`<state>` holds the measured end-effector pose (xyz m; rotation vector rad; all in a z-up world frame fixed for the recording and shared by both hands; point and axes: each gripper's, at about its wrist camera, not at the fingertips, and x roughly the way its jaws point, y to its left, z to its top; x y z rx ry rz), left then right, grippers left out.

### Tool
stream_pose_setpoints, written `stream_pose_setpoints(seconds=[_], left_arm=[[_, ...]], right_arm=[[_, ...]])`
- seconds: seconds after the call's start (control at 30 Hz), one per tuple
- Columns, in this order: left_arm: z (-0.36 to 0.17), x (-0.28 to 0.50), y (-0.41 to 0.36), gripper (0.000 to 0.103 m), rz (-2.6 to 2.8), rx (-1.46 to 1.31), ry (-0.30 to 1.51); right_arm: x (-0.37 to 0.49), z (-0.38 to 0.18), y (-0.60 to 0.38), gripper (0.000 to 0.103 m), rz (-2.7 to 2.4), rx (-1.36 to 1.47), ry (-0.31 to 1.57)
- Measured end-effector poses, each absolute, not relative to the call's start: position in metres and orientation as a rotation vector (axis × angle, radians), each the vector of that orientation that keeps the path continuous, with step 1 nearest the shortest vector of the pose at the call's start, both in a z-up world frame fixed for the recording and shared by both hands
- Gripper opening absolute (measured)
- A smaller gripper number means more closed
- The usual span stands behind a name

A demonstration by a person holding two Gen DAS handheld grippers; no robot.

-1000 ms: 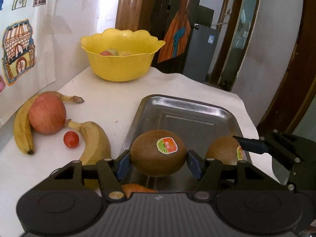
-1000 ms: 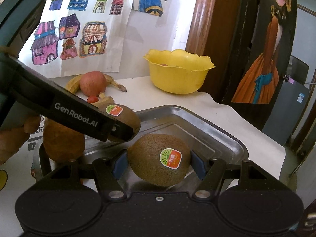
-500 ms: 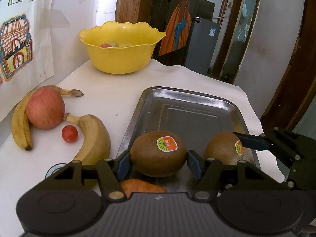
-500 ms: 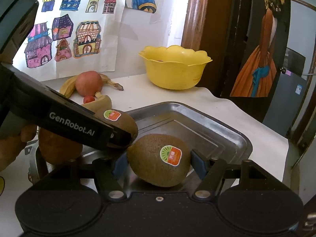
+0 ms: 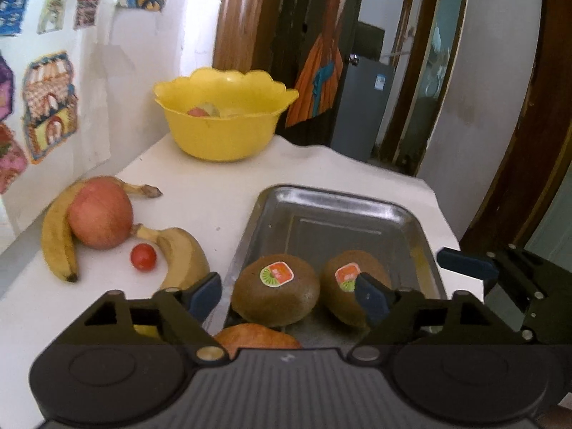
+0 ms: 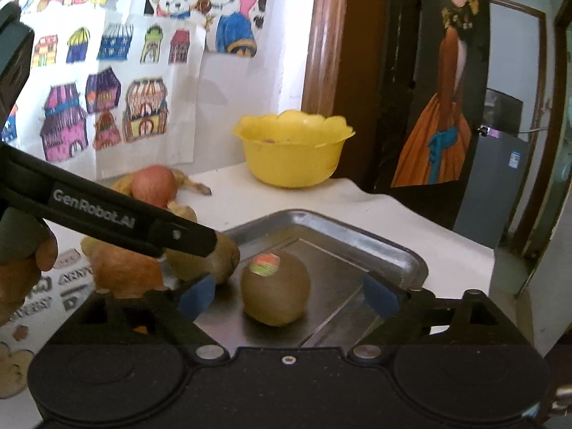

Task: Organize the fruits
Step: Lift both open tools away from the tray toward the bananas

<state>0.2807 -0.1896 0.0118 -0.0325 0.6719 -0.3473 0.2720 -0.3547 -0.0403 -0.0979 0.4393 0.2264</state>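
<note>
- Left gripper (image 5: pixel 287 293) and right gripper (image 6: pixel 287 295): jaws just opened wide, clear of the kiwis.
- Two kiwis (image 5: pixel 275 295) (image 5: pixel 352 287) rest in the tray (image 5: pixel 339 202).
- Left to sort: bananas (image 5: pixel 57 236), apple (image 5: pixel 100 212), tomato (image 5: pixel 143 257) on the table.

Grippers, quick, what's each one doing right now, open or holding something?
Left gripper: open, just released its kiwi onto the tray.
Right gripper: open, just released its kiwi.
</note>
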Motion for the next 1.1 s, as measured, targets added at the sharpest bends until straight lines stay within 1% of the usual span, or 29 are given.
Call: stream_pose_setpoints(seconds=[0.07,0.17,0.27,0.4,0.63,0.9,1.1], left_arm=[[0.018,0.273,-0.184,0.094,-0.342,-0.038,0.652],[0.027,0.259,-0.173,0.099,-0.329,-0.052,0.623],[0.035,0.246,-0.161,0.1,-0.314,-0.061,0.603],[0.046,0.224,-0.142,0.102,-0.293,-0.085,0.574],[0.056,0.184,-0.109,0.102,-0.25,-0.093,0.546],[0.054,0.136,-0.074,0.102,-0.215,-0.06,0.546],[0.049,0.108,-0.053,0.102,-0.184,-0.022,0.553]], right_arm=[[0.261,-0.034,-0.354,0.094,0.213,-0.083,0.425],[0.243,-0.025,-0.353,0.099,0.195,-0.064,0.403],[0.223,-0.018,-0.349,0.102,0.183,-0.053,0.391],[0.197,-0.009,-0.34,0.102,0.165,-0.049,0.38],[0.146,0.001,-0.32,0.102,0.122,-0.028,0.373],[0.097,0.005,-0.289,0.102,0.068,-0.037,0.398],[0.078,0.0,-0.269,0.102,0.03,-0.007,0.476]])
